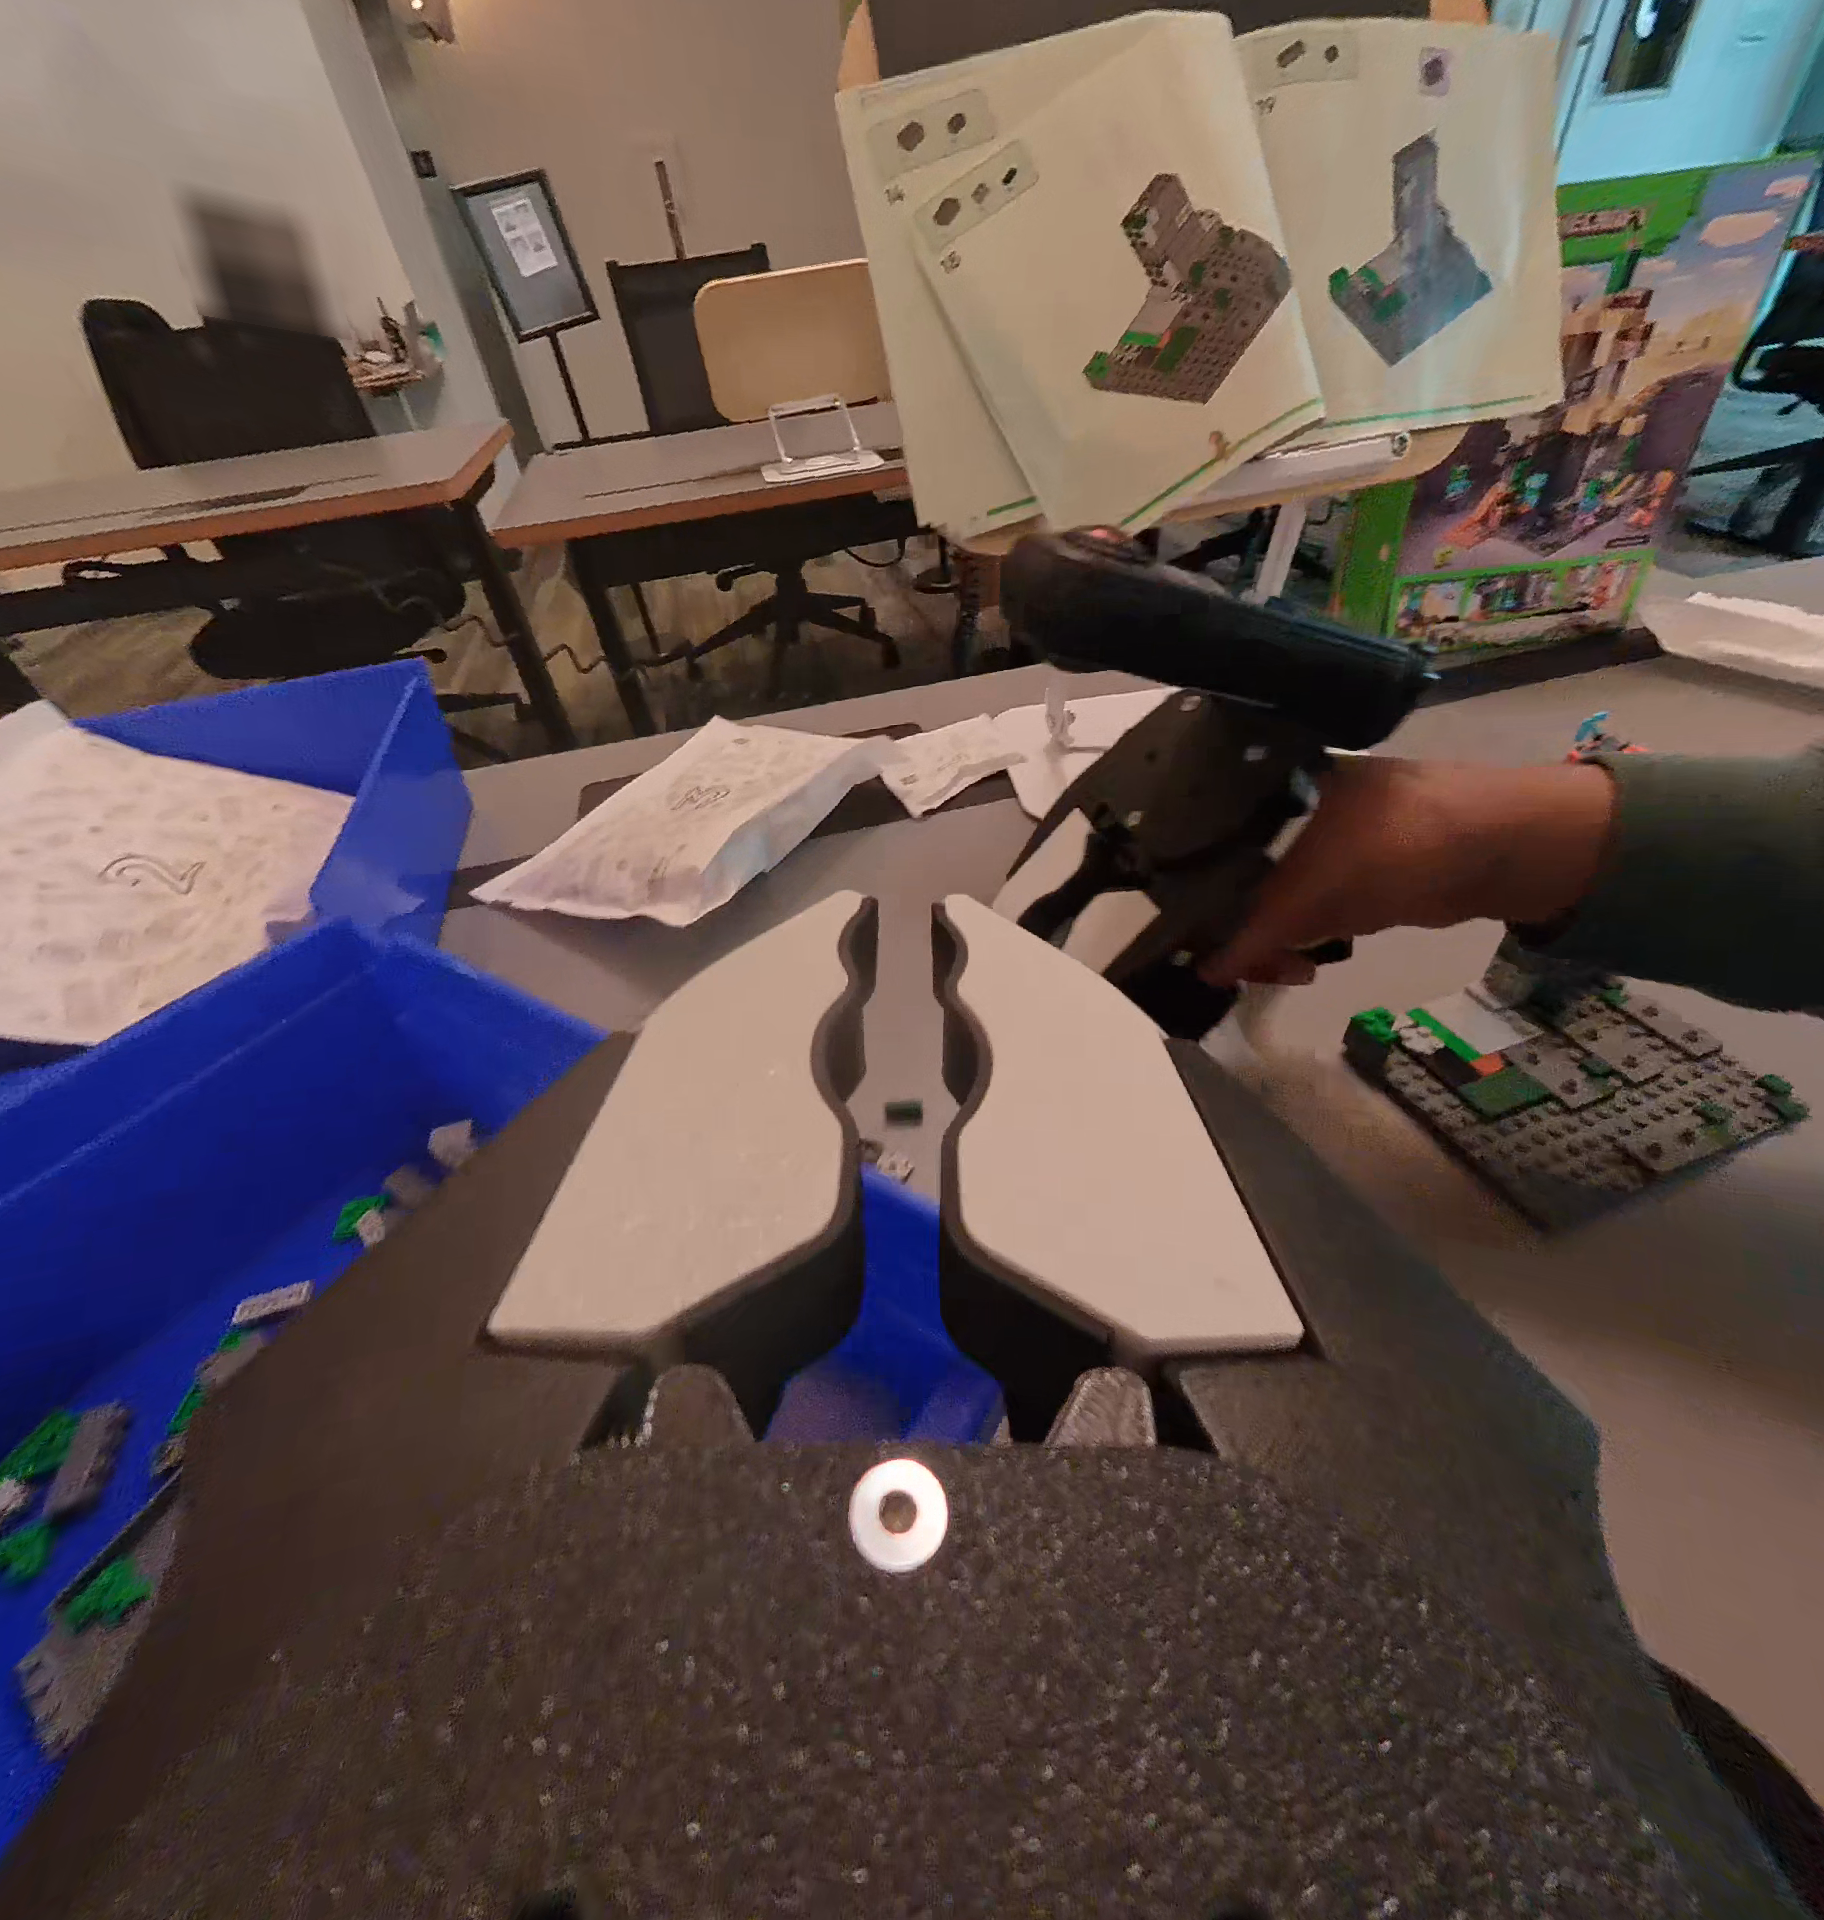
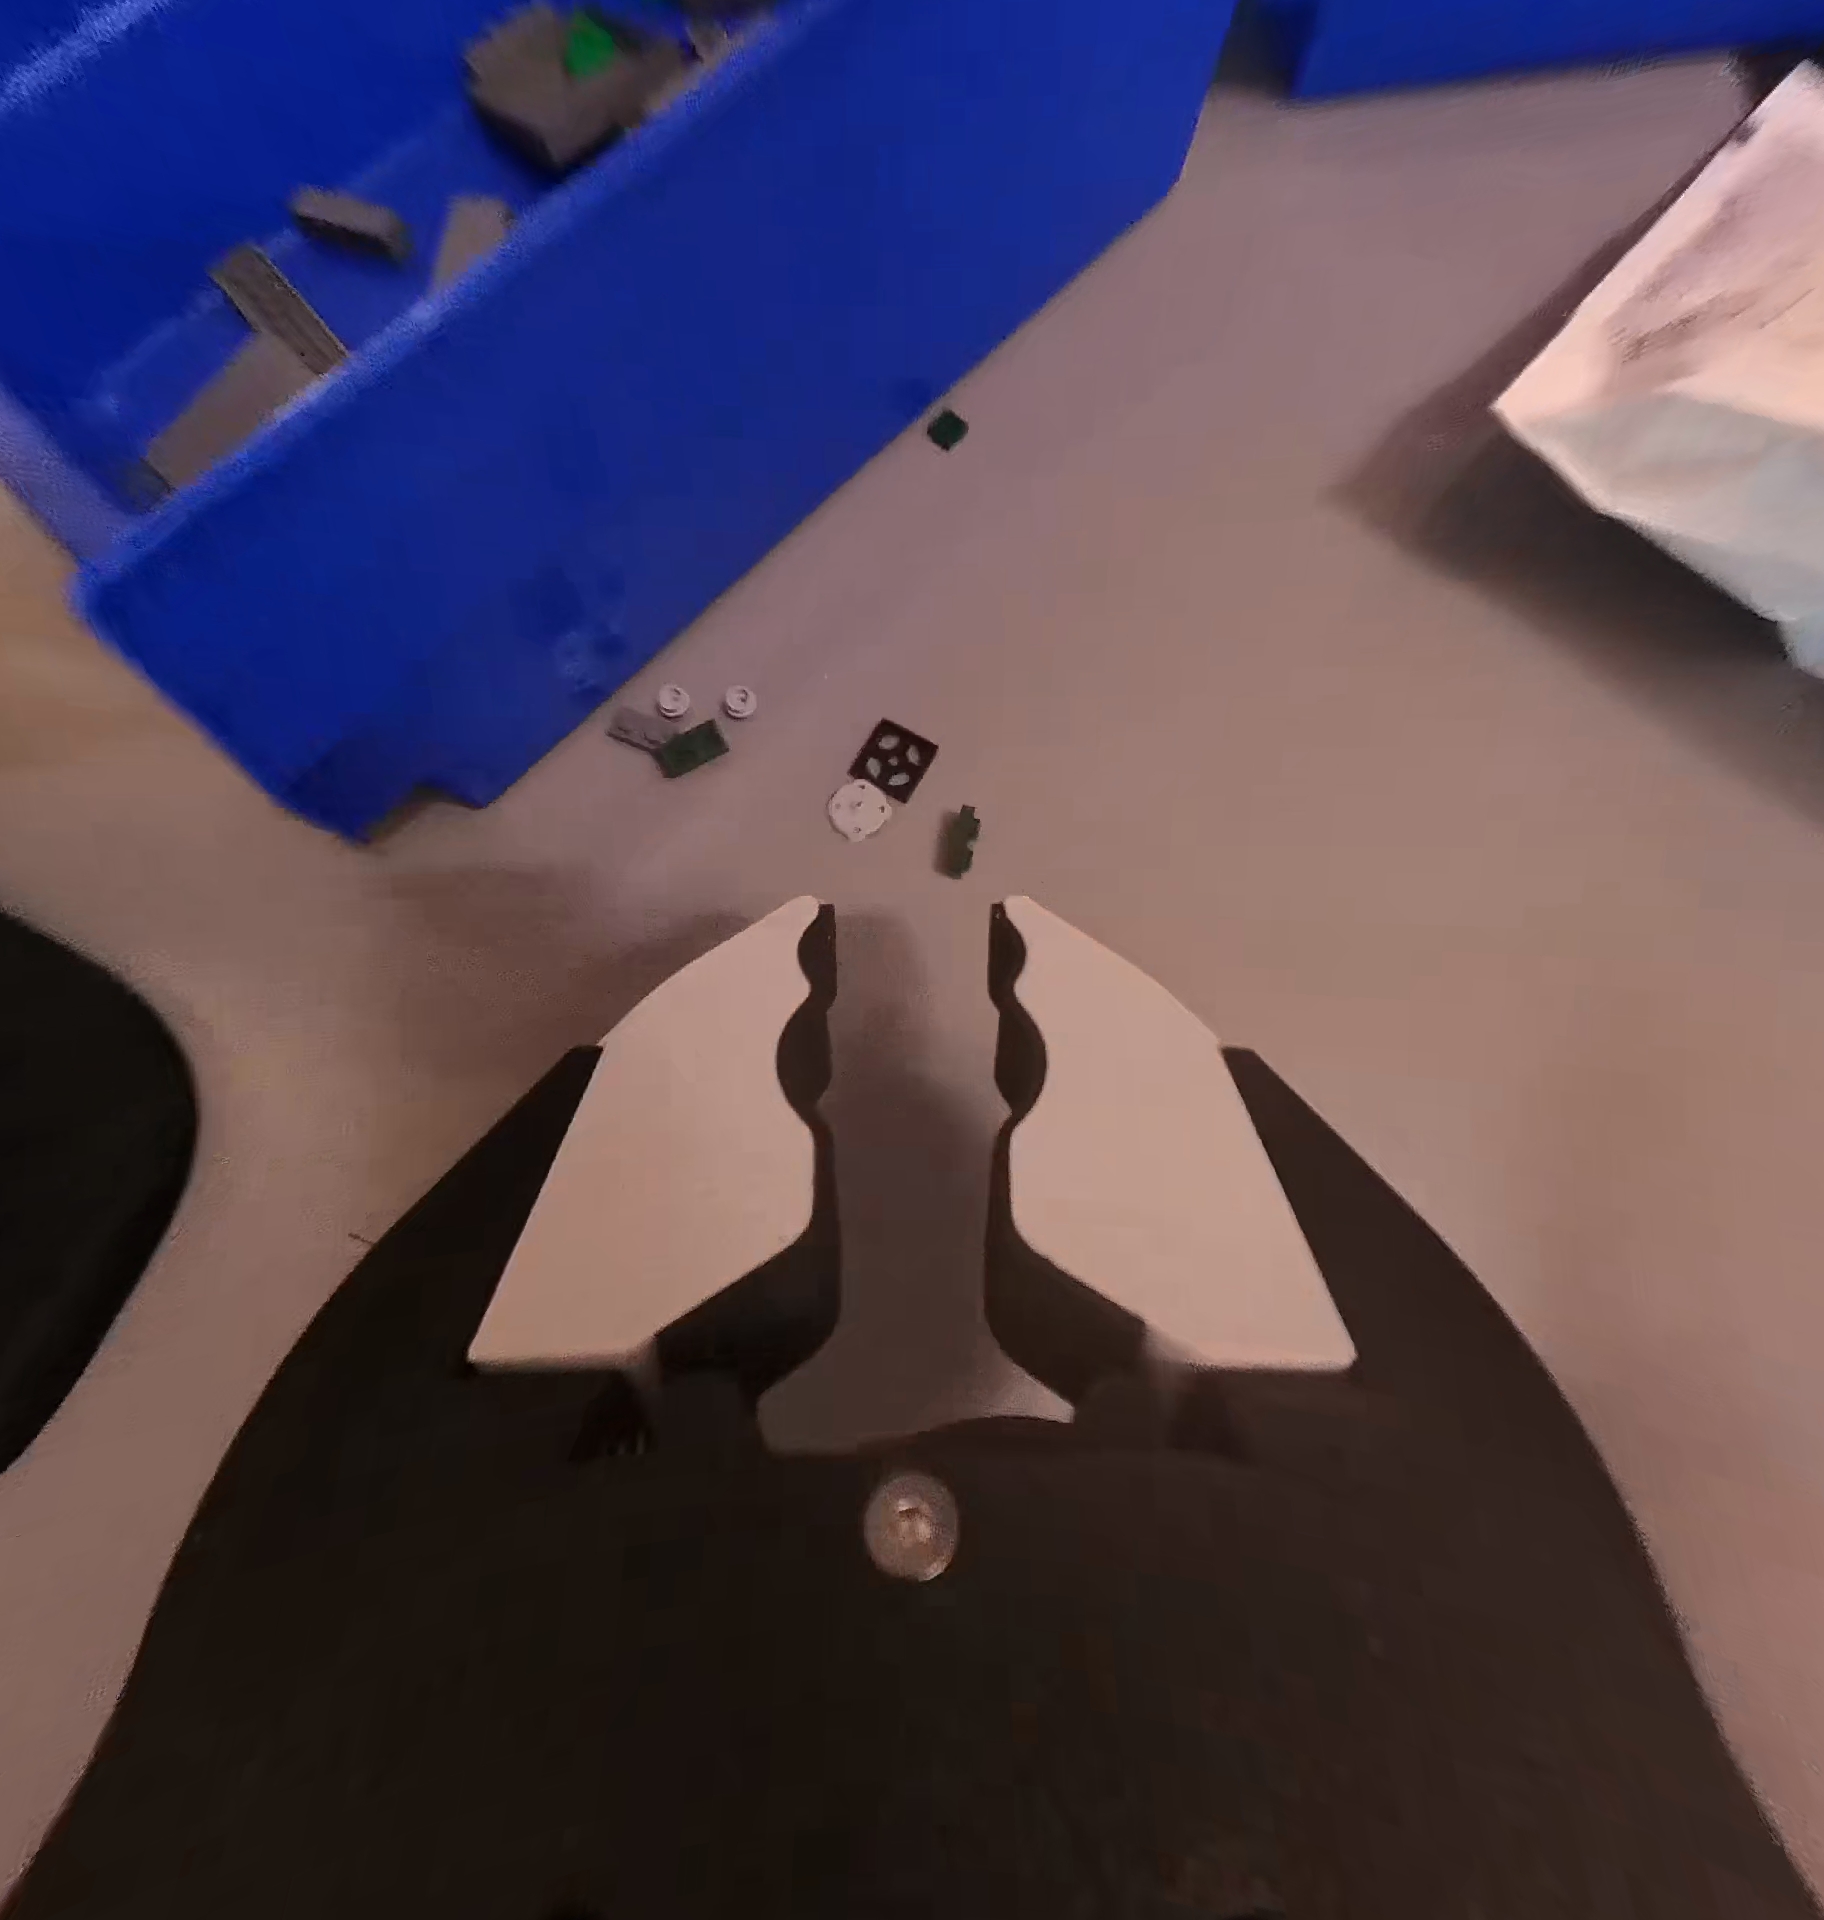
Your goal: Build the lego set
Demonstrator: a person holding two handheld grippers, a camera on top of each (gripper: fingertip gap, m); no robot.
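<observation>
Blue bin (image 2: 596, 416) fills the upper left of my right wrist view, with loose small pieces (image 2: 892, 764) on the grey table (image 2: 1303, 831) just above my right gripper (image 2: 913, 914), its jaws parted and empty. My left gripper (image 1: 903, 914) is narrowly open, holding nothing. The partial build (image 1: 1573, 1101) sits at centre right.

two blue bins (image 1: 264, 1039), two bags (image 1: 679, 831)
</observation>
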